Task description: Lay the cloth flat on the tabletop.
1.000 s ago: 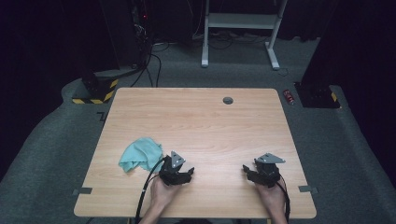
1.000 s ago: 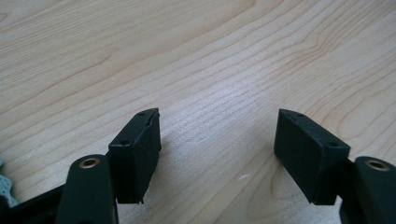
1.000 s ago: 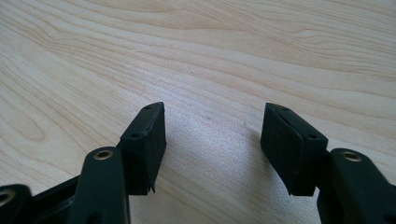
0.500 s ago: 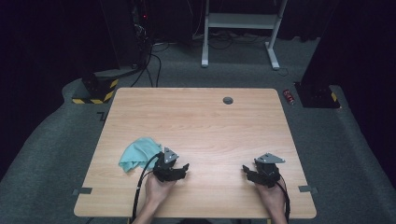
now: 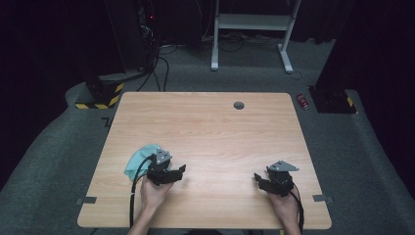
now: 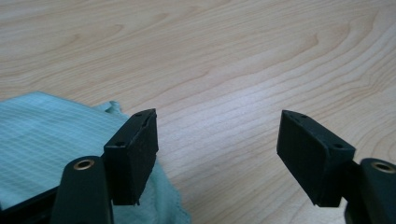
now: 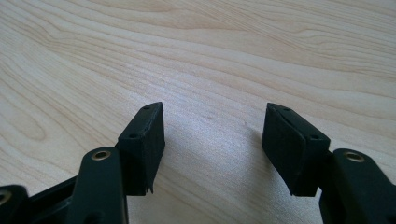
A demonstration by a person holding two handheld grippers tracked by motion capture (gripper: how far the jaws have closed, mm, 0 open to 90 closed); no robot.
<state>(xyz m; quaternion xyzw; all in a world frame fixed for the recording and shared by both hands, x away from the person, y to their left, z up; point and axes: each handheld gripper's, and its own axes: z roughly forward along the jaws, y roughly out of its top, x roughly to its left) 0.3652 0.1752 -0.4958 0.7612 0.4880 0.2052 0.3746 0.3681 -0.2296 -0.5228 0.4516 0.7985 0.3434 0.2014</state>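
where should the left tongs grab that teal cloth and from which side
Grip the cloth at its rumpled loose edge nearest the left tongs, probably the best spot. The rest lies flat on the table, giving little to pinch, while that edge is bunched and raised. Come in low from the side where the tongs already sit, jaws open, one jaw beside that edge.

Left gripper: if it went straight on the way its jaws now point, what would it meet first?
Probably only bare table. The left gripper is open, and wood lies between and beyond its jaws. The cloth sits off to one side, beside and under one jaw, not in the line ahead.
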